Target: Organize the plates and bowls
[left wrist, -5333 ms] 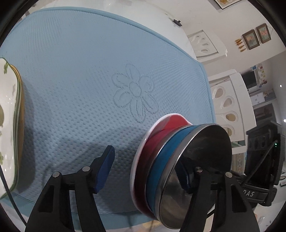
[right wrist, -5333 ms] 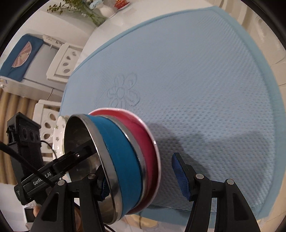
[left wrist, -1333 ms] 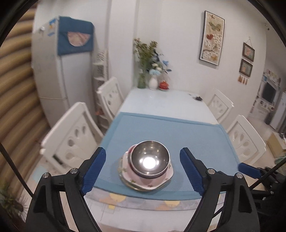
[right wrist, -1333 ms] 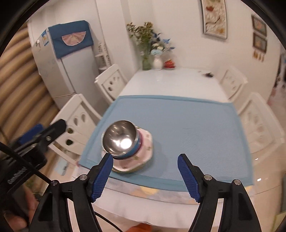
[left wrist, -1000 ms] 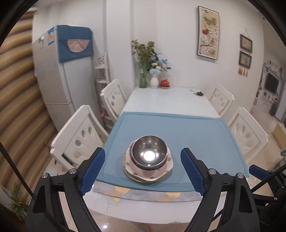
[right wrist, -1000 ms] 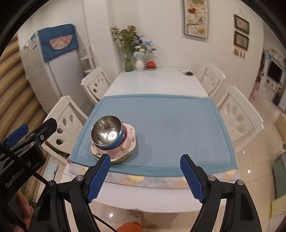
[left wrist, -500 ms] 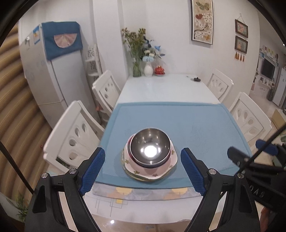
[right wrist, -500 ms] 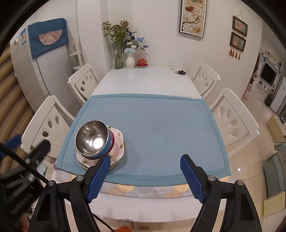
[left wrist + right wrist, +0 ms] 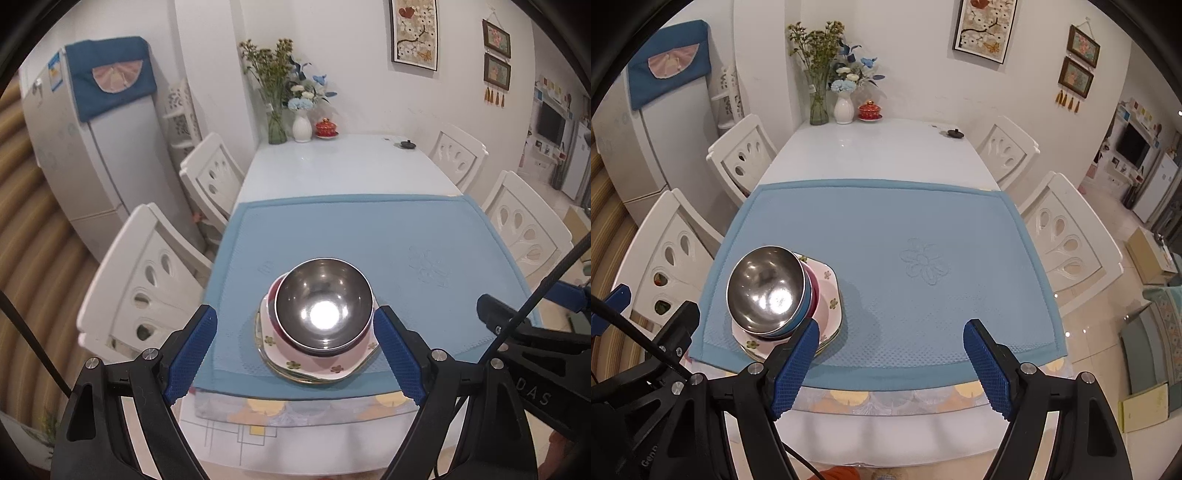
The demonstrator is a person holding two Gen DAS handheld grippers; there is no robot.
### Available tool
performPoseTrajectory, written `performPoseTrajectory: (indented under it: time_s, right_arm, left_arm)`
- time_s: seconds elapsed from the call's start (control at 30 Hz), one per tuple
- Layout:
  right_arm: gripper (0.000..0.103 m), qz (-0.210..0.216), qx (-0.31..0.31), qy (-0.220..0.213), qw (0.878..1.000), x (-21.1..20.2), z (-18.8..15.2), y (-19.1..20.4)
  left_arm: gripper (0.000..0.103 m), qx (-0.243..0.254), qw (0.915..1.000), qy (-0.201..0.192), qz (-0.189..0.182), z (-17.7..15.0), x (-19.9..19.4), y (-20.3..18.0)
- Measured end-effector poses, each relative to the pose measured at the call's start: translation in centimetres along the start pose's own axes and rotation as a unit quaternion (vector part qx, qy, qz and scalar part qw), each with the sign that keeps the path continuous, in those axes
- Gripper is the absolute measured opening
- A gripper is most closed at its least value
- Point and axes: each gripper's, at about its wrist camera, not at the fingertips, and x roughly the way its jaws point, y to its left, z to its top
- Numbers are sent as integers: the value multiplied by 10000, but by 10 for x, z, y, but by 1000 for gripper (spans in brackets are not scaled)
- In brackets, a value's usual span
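My left gripper (image 9: pixel 291 354) hangs spread wide and empty, and the stack sits straight ahead between its jaws, on the near left part of the blue mat (image 9: pixel 369 229). My right gripper (image 9: pixel 890 362), also wide open and empty, has the stack off to its left. I count one steel bowl (image 9: pixel 323 308) on top, one blue and one red bowl (image 9: pixel 814 291) nested beneath; flowered plates (image 9: pixel 321 371) underneath look like two.
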Motion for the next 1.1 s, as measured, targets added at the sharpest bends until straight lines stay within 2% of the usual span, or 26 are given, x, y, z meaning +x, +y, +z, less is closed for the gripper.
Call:
performPoseTrajectory:
  time_s: [0.13, 0.33, 0.47, 0.67, 0.87, 1.0, 1.1]
  right_arm:
    - [78, -48, 34, 169, 9998, 10, 2, 6]
    - [78, -150, 111, 330, 9993, 22, 5, 13]
    - [78, -254, 153, 307, 9991, 24, 6, 17]
    - [78, -450, 81, 301, 9985, 31, 7, 27]
    - [78, -425, 284, 372, 9980, 37, 7, 28]
    - [78, -479, 376, 466, 9971, 43, 3, 30]
    - [78, -459, 393, 564, 9966, 46, -1, 33]
  left_arm:
    - [86, -5, 9999, 71, -106, 4, 10, 5]
    - [86, 38, 9999, -49, -117, 11, 16, 11]
    - [86, 172, 9994, -115, 272, 18, 19, 9]
    - [86, 231, 9996, -145, 111, 24, 23, 13]
    - [86, 292, 9990, -270, 223, 28, 27, 21]
    - [86, 563, 9956, -444, 596, 22, 28, 15]
    - [86, 684, 9960, -368, 439, 21, 29, 10]
